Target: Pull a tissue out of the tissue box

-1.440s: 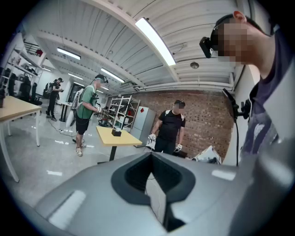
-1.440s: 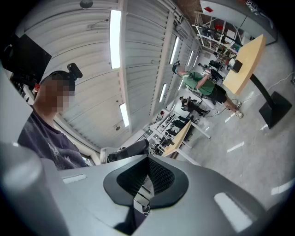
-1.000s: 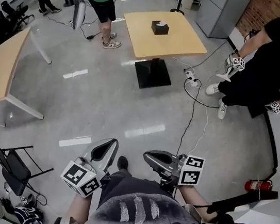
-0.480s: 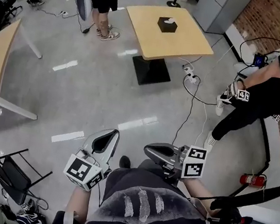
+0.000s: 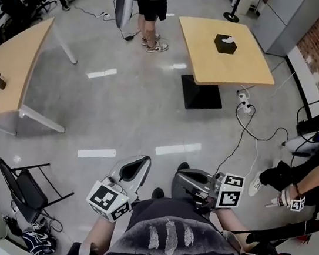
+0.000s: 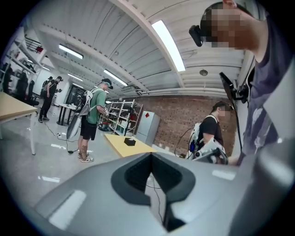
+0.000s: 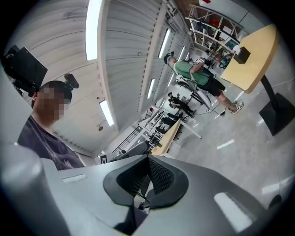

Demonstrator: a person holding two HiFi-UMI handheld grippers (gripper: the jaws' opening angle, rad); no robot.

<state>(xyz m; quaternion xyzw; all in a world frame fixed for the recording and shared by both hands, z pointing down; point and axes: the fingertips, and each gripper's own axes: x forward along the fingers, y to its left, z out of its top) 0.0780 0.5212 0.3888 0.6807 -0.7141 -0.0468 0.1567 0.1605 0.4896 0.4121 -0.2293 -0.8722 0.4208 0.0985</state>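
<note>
Grey floor runs out to the far table [image 5: 245, 71], where the tissue box [image 5: 225, 44] sits toward the far edge. Well short of it, the left tool [image 5: 142, 162] and right tool [image 5: 180, 178] are both clenched, gripping nothing.

The left gripper [image 6: 151, 156] was closed on nothing — far beyond its tips the tissue box [image 6: 130, 142] sat on a yellow table [image 6: 117, 143].
</note>
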